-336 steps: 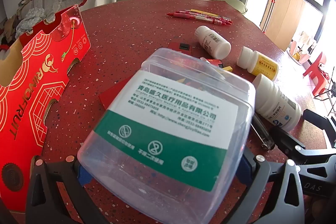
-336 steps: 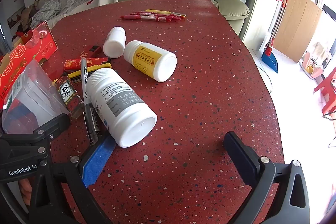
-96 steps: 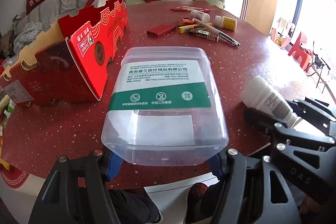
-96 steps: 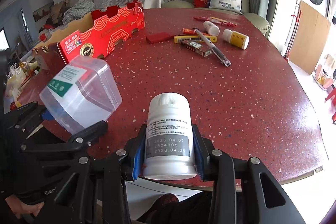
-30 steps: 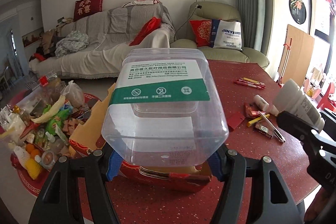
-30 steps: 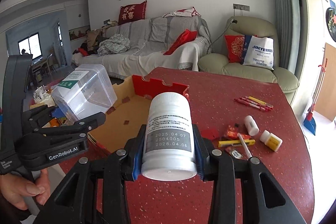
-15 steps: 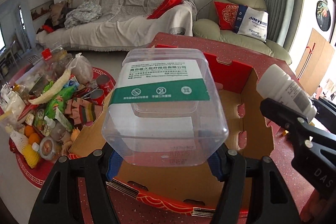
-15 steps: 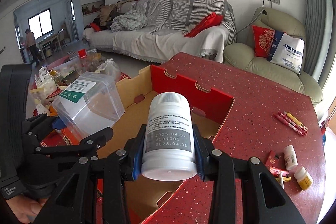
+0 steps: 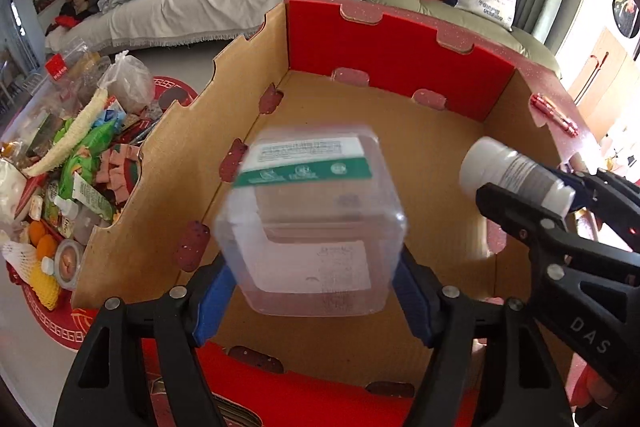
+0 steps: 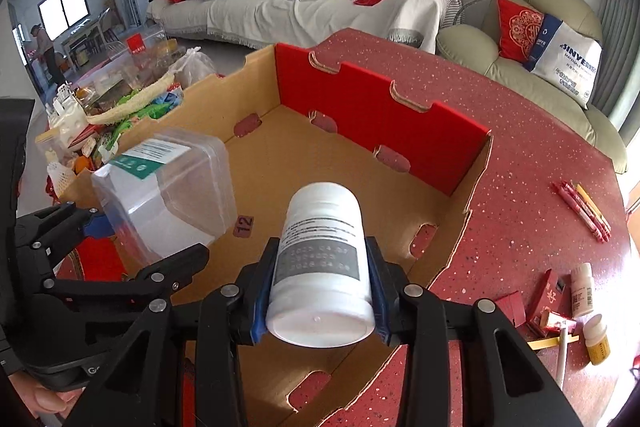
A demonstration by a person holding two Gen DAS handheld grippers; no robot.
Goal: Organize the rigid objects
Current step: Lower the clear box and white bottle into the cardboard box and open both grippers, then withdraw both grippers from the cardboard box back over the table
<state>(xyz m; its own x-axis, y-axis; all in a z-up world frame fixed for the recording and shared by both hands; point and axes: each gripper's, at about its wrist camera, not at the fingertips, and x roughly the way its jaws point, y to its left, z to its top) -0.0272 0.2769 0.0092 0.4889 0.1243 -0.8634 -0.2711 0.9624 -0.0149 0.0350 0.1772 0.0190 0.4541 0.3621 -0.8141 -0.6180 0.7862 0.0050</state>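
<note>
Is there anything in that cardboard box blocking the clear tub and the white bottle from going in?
Nothing visible does. The cardboard box is open-topped and its brown floor looks bare beneath the clear plastic tub and the white pill bottle.

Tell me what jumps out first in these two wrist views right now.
A blurred clear plastic container sits between the pads of the left gripper, whose jaws have just been opening, above the open cardboard box with its red far wall. Beside it, the right gripper holds a white pill bottle over the same box, its jaws also just easing open with the bottle between them.
</note>
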